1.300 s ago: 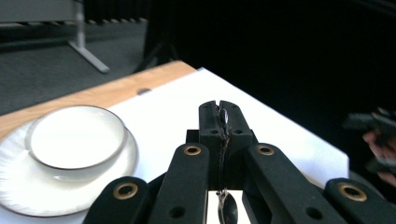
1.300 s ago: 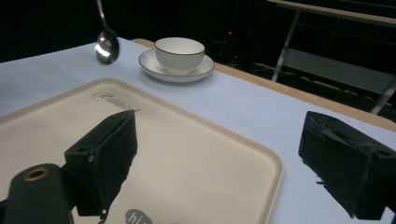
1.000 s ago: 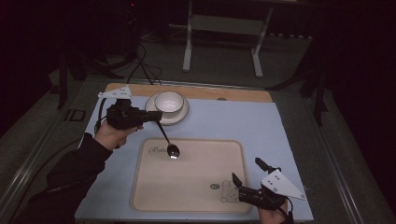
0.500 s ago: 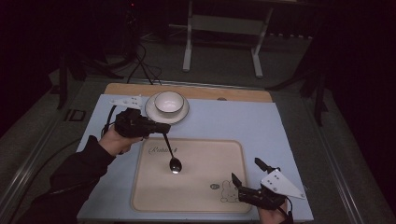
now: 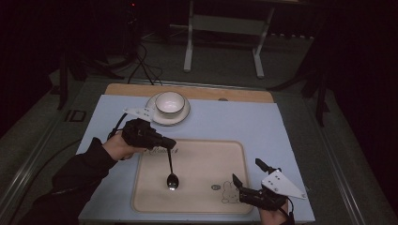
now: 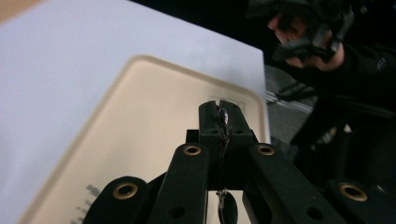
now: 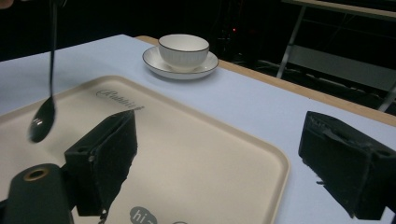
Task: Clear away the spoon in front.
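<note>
The table [image 5: 291,126] is carrying a cream tray [image 5: 206,154], with a white bowl [image 5: 169,102] sitting on a saucer [image 5: 184,116] beyond it. The left hand-held gripper [image 5: 165,142] is clamping a metal spoon [image 5: 171,174] by the handle tip, so the bowl end is dangling above the tray. The right hand-held gripper [image 5: 246,183] is waiting wide apart, holding nothing, at the tray's near right corner. The spoon looks light, stiff and slick; gripping mid-handle would likely be steadying it better.
</note>
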Demonstrator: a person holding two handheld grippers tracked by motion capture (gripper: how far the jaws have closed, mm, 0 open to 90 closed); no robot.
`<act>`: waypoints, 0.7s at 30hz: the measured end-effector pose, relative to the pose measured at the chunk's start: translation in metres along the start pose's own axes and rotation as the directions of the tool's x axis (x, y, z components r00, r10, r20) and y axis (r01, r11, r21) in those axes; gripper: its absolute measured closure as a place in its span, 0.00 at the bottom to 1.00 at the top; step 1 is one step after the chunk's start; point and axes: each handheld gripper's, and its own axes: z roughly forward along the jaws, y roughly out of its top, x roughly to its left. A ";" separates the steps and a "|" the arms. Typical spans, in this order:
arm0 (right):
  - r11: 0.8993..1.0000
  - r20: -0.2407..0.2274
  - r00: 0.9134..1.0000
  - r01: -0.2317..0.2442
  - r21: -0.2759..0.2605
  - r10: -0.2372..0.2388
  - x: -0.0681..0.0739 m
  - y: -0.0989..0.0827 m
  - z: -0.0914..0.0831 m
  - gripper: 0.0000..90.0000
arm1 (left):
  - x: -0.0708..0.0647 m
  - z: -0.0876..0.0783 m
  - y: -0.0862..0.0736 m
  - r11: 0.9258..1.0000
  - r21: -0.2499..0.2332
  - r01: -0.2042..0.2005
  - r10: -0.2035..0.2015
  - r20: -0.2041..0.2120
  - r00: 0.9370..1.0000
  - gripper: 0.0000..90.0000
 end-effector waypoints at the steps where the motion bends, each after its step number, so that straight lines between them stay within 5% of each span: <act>1: 1.000 0.000 1.000 -0.001 0.000 0.001 0.000 0.000 0.000 0.13 | 0.000 0.002 -0.001 1.000 0.010 0.002 -0.002 0.007 1.000 0.99; 21: 1.000 -0.007 1.000 -0.001 0.007 0.001 0.000 0.000 0.001 0.13 | 0.009 0.034 -0.016 0.994 0.107 0.003 -0.010 0.068 0.998 0.99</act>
